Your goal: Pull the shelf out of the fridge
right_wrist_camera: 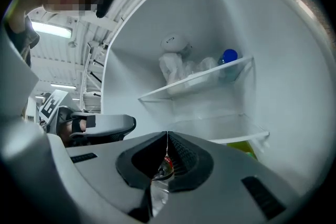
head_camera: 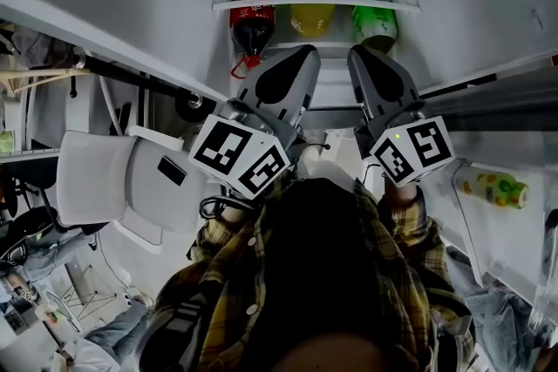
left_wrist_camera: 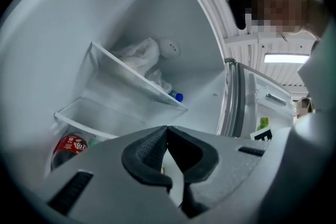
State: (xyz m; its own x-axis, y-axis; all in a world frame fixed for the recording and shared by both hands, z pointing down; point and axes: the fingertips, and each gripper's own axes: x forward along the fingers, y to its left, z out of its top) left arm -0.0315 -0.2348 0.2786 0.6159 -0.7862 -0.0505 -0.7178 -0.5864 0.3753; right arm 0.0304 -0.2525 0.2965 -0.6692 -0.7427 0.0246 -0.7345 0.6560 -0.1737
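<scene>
Left gripper (head_camera: 306, 57) and right gripper (head_camera: 361, 55), both closed, face the fridge shelf (head_camera: 338, 3).

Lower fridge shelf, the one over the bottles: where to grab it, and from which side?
Take the shelf by its white front edge, coming straight in from the open front. It is a thin flat plate boxed in by the fridge walls, so only that lip is free: one jaw above, one below. Left gripper and right gripper are both shut; open first.
</scene>
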